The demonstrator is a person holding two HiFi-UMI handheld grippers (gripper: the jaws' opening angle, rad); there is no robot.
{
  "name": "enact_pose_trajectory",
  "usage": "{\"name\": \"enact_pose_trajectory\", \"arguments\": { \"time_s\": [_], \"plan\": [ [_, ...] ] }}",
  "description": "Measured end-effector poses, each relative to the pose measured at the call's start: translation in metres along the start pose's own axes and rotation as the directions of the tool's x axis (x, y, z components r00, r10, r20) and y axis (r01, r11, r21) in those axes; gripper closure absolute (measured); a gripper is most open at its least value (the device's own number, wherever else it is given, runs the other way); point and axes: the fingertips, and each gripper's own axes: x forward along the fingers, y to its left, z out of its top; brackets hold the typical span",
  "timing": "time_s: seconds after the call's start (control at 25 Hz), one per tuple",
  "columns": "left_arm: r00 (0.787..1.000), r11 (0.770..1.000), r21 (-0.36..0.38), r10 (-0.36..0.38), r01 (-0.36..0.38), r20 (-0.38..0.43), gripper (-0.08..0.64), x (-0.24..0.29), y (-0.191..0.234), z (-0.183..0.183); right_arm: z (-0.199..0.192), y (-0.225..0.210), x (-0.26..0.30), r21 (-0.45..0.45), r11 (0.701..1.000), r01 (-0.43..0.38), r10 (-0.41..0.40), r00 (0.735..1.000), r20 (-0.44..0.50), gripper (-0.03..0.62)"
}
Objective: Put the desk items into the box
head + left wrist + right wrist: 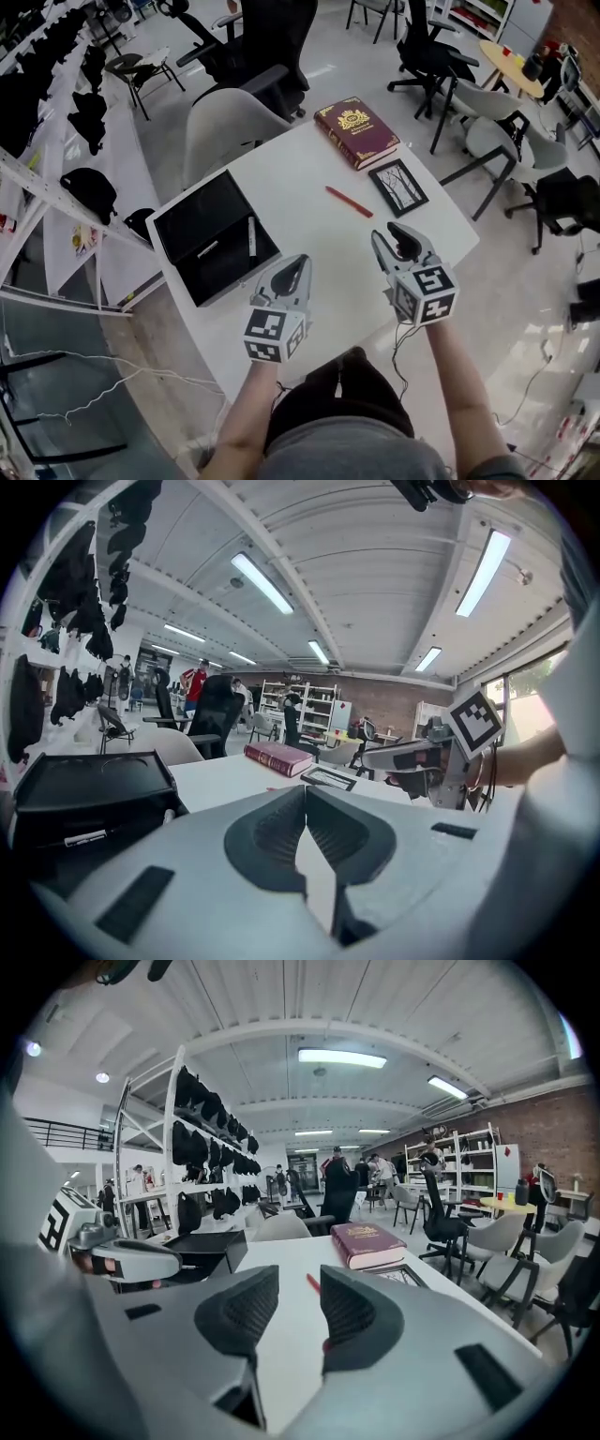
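Figure: two hand-held grippers above a white table (309,291).
Left gripper (302,261): jaws together, empty. Right gripper (386,232): jaws wide apart, empty. From them, the red pen (349,202) lies at 12 o'clock, picture frame (398,187) and book (356,131) at 1, black box (214,234) at 10.

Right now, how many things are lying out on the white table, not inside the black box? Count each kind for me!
Book: 1
Picture frame: 1
Red pen: 1
Total: 3
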Motion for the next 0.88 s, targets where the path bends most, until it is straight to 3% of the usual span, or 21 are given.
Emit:
{"name": "enact_pose_trajectory", "arguments": {
  "time_s": [0.44, 0.88],
  "plan": [
    [0.998, 0.998, -0.03, 0.05, -0.051, -0.028, 0.554, 0.023, 0.026, -0.007, -0.015, -0.02, 0.06, -0.057, 0.997, -0.052, 0.045, 0.993, -0.108, 0.448],
    [0.989, 0.989, -0.066, 0.13, -0.134, -0.065, 0.554, 0.039, 0.038, -0.017, -0.045, -0.033, 0.117, -0.128, 0.98, -0.151, 0.114, 0.959, -0.259, 0.448]
  ]
}}
